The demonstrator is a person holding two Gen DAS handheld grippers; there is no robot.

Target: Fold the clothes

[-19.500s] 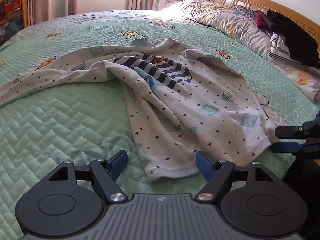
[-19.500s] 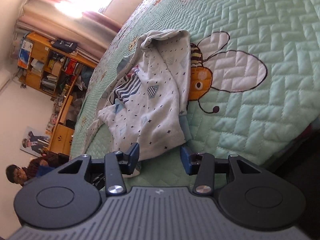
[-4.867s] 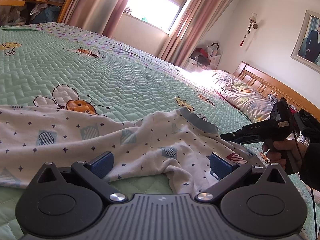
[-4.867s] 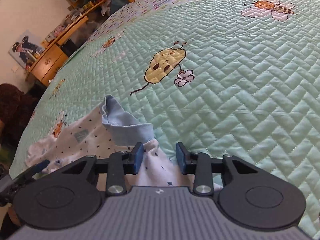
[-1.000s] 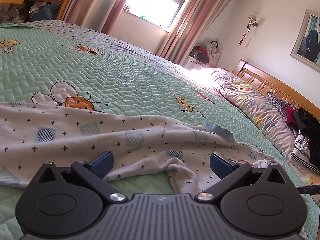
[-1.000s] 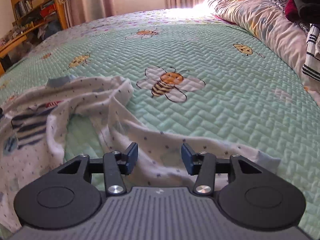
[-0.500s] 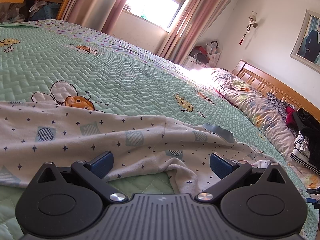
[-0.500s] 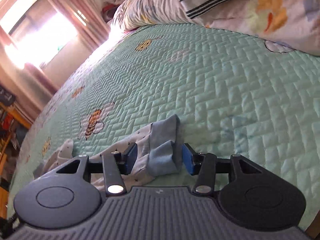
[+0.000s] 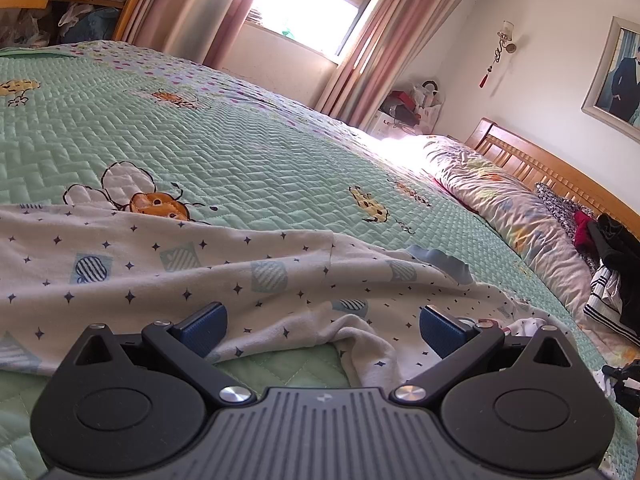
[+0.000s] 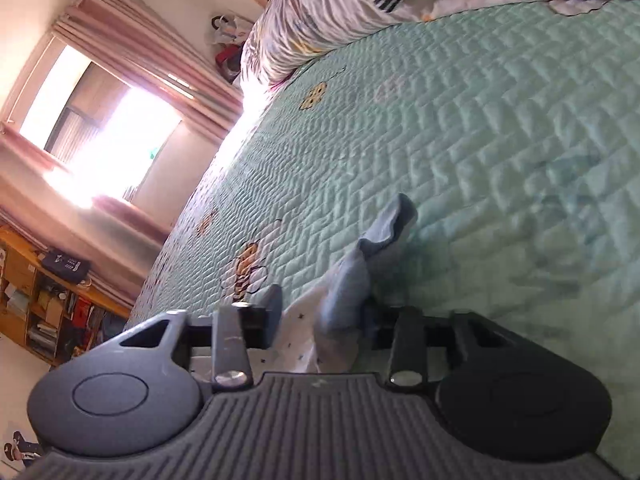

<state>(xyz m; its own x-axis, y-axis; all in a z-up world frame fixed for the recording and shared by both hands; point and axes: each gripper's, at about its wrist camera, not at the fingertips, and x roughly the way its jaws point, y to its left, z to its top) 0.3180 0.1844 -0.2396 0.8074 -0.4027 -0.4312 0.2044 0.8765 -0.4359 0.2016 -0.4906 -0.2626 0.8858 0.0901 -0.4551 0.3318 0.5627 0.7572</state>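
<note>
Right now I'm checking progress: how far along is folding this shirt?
Early. Done: the shirt lies spread across the bed, though wrinkled. In hand: the right gripper has the blue cuff between its fingers; the left gripper is open over the hem. Left: no fold shows yet.

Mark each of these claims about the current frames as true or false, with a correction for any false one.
1. The left gripper is wide open over the garment. True.
2. The garment is plain white with no print. False: it carries small dark stars and striped blue patches.
3. A blue cuff sits between the fingers of the right gripper. True; whether the fingers pinch it cannot be told.
4. The bedspread is red. False: it is a green quilted spread with bee pictures.
5. A wooden headboard stands behind the pillow. True.
</note>
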